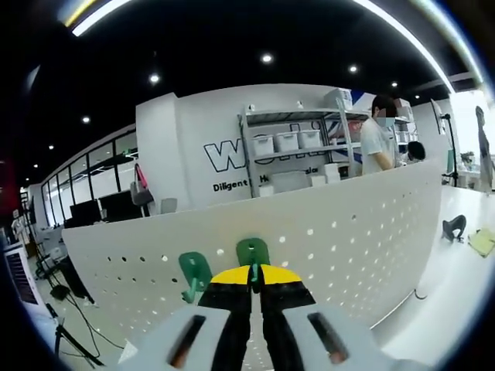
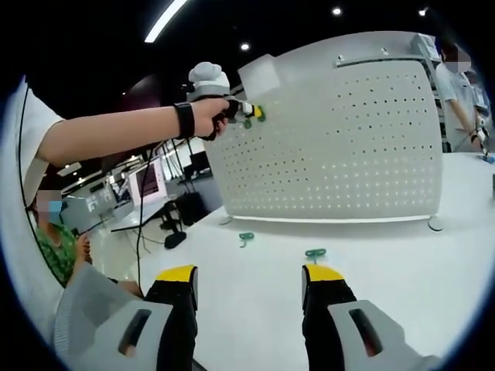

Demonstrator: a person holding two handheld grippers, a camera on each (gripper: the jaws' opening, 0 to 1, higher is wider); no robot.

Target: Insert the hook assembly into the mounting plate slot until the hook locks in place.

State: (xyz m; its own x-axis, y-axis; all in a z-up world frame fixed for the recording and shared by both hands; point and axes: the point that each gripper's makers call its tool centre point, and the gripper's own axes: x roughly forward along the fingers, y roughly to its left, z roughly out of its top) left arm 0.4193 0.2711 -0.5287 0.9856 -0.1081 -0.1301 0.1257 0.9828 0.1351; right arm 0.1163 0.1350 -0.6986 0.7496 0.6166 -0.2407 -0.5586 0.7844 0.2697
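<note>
In the left gripper view the left tongs (image 1: 255,275) are closed on a green hook (image 1: 253,253) pressed against the white perforated mounting plate (image 1: 363,232); a second green hook (image 1: 194,272) sits on the plate just beside their tip. The right gripper view shows the right tongs (image 2: 250,277) wide open and empty above the white surface (image 2: 402,263), with two loose green hooks (image 2: 315,253) just ahead and open room beyond them up to the plate's foot.

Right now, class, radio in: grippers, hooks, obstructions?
Left gripper shut on green plastic hook at white perforated pegboard. Right gripper open, low. Two green hooks on table. Nothing obstructing.
</note>
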